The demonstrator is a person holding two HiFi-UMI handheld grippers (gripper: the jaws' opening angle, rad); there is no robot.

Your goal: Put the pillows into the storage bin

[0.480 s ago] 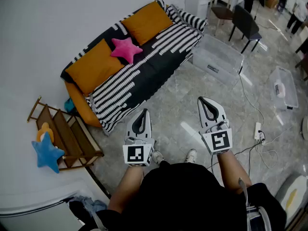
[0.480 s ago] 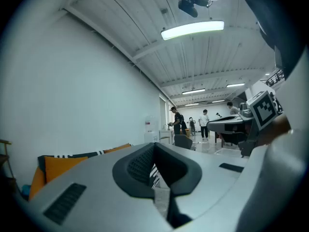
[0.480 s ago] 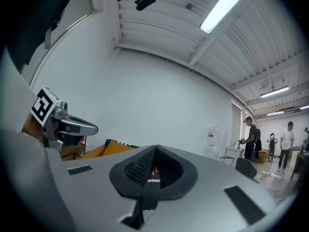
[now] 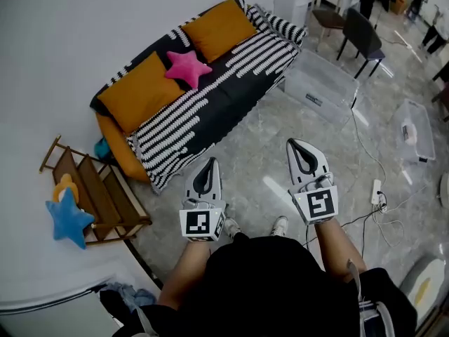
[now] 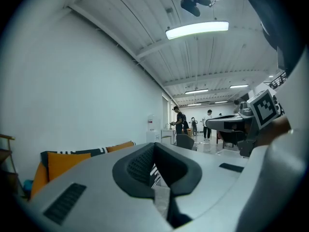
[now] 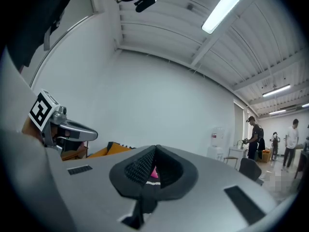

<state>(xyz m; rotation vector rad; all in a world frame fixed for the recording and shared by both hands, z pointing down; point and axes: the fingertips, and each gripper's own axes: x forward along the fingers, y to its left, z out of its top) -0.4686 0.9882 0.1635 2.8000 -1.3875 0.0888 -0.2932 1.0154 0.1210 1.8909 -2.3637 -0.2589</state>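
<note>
The left gripper (image 4: 208,168) and the right gripper (image 4: 302,152) have their jaws together, empty. The pink star pillow (image 4: 186,69) lies well apart at 12 o'clock from the left gripper, and the storage bin (image 4: 312,98) at 1 o'clock from the right.

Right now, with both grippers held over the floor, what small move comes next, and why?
Probably step toward the sofa and open the jaws of the right gripper. Both it and the left gripper are shut, empty and short of the pink star pillow on the sofa; the clear storage bin waits on the floor nearby.
</note>
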